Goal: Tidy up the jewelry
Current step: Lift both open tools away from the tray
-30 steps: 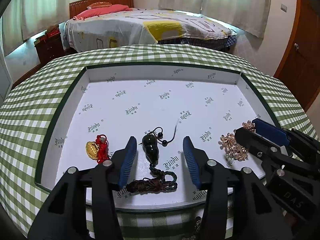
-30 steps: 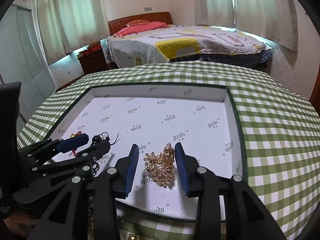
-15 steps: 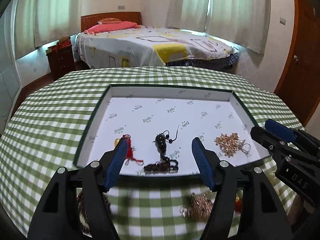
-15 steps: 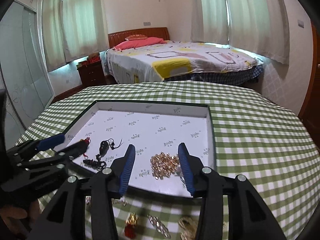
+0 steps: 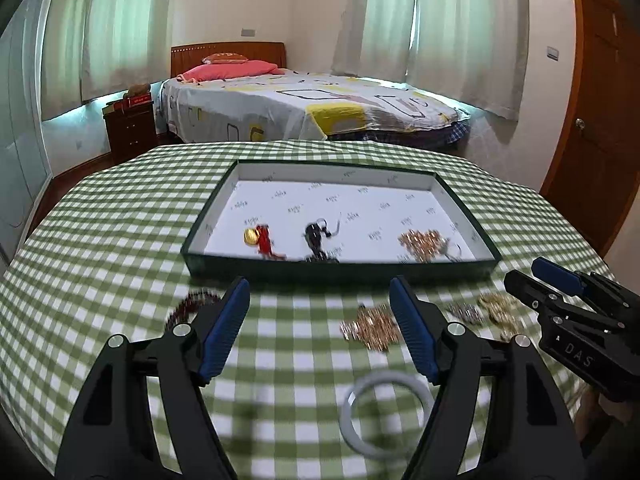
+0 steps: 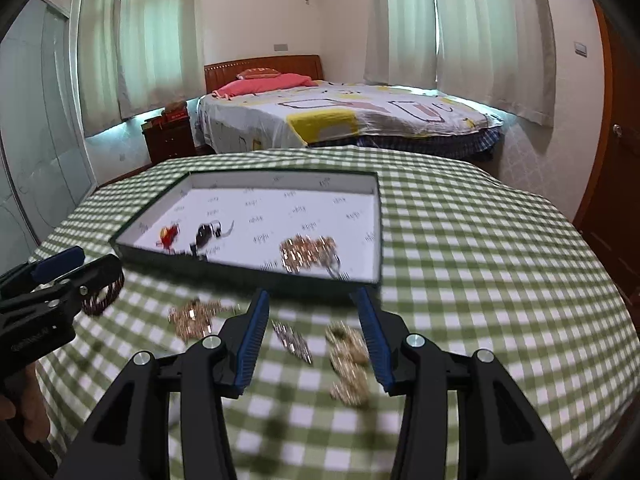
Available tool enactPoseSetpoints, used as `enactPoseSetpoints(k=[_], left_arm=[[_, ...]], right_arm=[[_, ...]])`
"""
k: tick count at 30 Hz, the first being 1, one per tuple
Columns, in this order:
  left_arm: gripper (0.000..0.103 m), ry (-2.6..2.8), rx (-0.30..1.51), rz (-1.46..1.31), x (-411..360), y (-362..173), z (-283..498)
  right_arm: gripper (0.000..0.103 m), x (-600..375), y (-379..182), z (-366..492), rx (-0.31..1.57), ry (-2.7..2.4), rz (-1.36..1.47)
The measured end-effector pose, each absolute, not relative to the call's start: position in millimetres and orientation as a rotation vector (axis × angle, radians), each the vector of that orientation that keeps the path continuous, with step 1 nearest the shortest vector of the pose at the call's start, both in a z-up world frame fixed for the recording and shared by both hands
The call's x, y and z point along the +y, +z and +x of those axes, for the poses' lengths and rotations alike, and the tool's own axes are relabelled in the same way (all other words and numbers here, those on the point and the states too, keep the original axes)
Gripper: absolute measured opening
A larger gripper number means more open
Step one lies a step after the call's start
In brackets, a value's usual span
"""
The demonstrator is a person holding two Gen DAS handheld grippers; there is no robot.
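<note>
- The left tongs [image 5: 320, 320] are held wide apart above the checked surface [image 5: 100, 260], with nothing between the blue pads [image 5: 224, 328].
- A pale bangle [image 5: 386, 416] is seen lying flat on the cloth just below the left tongs, blurred.
- The right tongs [image 6: 312, 336] are likewise spread wide and nothing is gripped; they are seen at the right edge of the left wrist view, beside the left pair.
- Between the right pads a small silver-toned chain [image 6: 294, 340] is seen on the cloth, and a gold-toned chain [image 6: 348, 364] is laid next to the right pad.
- A rose-gold heap [image 5: 372, 328] is found on the cloth near the left tongs' right pad, and a dark red beaded bracelet [image 5: 192, 306] lies near their left pad.
- Further off, a shallow tray [image 5: 340, 272] with dark walls and a white printed lining is set on the surface.
- Inside it, along the near wall, three pieces are kept apart: a gold pendant with red cord [image 5: 258, 236] at the left, a dark gourd pendant on a cord [image 5: 316, 236] in the middle, a rose-gold chain pile [image 5: 424, 242] at the right.
- Beyond the surface a bed [image 5: 320, 108] with a patterned cover and a pink pillow [image 5: 232, 70] is seen, with curtained windows behind.
</note>
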State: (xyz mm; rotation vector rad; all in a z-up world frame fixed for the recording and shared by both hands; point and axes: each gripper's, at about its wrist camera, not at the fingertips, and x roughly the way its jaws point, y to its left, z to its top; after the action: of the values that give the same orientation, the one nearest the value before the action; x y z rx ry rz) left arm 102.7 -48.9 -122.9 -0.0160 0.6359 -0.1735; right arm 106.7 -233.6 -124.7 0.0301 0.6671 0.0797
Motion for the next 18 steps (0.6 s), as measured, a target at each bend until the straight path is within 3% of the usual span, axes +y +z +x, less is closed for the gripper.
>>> enactPoseSetpoints(k=[18], left_arm=[[0.077, -0.199, 0.687, 0.003, -82.0, -159.9, 66.3]], right_arm=[[0.046, -263.2, -145.5, 51.3, 0.672, 0.016, 0.075]])
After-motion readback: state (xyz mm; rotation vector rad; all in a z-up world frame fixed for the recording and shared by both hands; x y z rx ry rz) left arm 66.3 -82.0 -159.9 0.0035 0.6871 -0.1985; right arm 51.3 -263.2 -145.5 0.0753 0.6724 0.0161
